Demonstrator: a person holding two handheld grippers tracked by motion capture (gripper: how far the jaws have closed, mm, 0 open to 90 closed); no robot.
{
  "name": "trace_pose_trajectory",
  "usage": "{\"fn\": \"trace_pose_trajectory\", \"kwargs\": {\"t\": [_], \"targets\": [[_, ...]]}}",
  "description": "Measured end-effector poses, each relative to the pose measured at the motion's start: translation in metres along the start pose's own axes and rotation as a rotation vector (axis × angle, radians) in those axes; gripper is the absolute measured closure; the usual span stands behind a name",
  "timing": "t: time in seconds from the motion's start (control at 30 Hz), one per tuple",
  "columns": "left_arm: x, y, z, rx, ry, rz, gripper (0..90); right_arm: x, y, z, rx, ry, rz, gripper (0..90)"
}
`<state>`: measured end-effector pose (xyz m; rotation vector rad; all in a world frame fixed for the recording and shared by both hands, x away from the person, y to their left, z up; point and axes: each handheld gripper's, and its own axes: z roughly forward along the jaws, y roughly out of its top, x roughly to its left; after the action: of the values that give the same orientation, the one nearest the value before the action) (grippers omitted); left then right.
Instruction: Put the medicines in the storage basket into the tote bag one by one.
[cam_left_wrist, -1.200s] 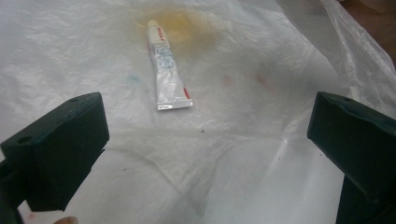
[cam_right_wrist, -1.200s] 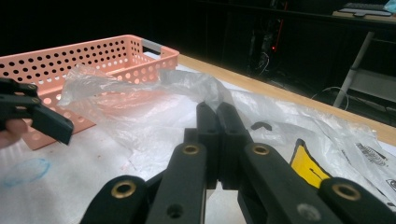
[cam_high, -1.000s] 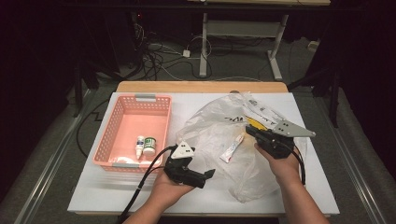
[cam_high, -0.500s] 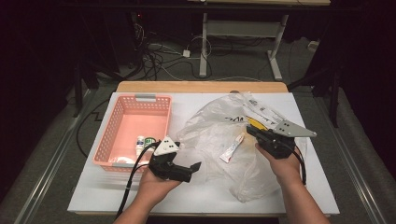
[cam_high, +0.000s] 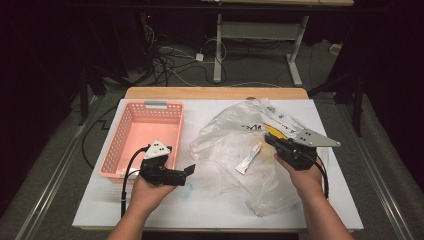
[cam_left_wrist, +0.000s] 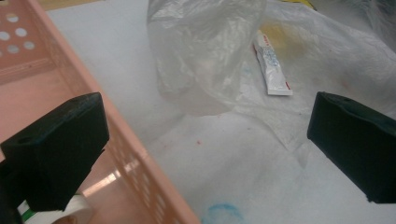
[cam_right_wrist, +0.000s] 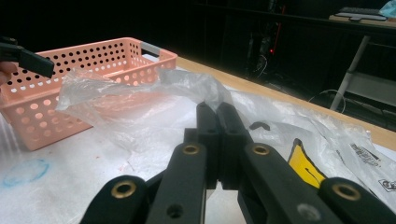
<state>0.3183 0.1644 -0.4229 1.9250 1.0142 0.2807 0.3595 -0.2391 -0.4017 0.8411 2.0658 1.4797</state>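
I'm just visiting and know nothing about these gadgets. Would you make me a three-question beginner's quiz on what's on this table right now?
1. True or false: the left gripper has its jaws wide apart.
2. What colour is the basket?
3. The small tube lies: A) in the basket, B) inside the clear plastic bag, C) on the floor.

Key: 1 true. 2 pink. 3 B. The right gripper, jaws together, rests at the bag's edge.

left gripper (cam_high: 186, 172) shifted left | off the plastic bag (cam_high: 235, 150) | now at pink basket (cam_high: 131, 131) near corner | jaws wide apart
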Motion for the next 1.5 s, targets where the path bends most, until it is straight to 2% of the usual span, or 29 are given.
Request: {"fn": "trace_pose_trajectory", "kwargs": {"t": [0.27,0.43,1.03,1.2,1.27,1.33,1.4,1.47,1.5], "targets": [[0.020,-0.002,-0.017,-0.019,0.059,-0.040,0.0,0.000,0.000,-0.001,-0.004,-0.001,-0.001,90.0],[0.033,-0.005,-0.023,-0.014,0.097,-0.060,0.0,0.000,0.000,0.000,0.001,-0.002,-0.001,90.0],[0.064,-0.014,-0.041,0.007,0.183,-0.126,0.0,-0.001,-0.001,-0.001,0.001,-0.001,0.000,90.0],[0.067,-0.015,-0.043,0.009,0.190,-0.135,0.0,-0.002,-0.001,-0.001,0.001,-0.009,0.003,90.0],[0.066,-0.014,-0.043,0.008,0.194,-0.130,0.0,-0.001,-0.001,-0.001,0.001,-0.010,0.007,90.0],[0.061,-0.010,-0.042,0.006,0.217,-0.107,0.0,-0.001,-0.001,-0.001,0.002,-0.010,0.007,90.0],[0.061,-0.005,-0.040,0.013,0.210,-0.099,0.0,-0.001,-0.001,-0.002,0.002,-0.011,0.004,90.0],[0.062,0.000,-0.040,0.006,0.199,-0.116,0.0,-0.002,-0.002,-0.001,0.005,-0.007,0.007,90.0],[0.062,0.002,-0.039,0.012,0.202,-0.112,0.0,-0.002,-0.002,0.000,0.005,-0.006,0.007,90.0]]}}
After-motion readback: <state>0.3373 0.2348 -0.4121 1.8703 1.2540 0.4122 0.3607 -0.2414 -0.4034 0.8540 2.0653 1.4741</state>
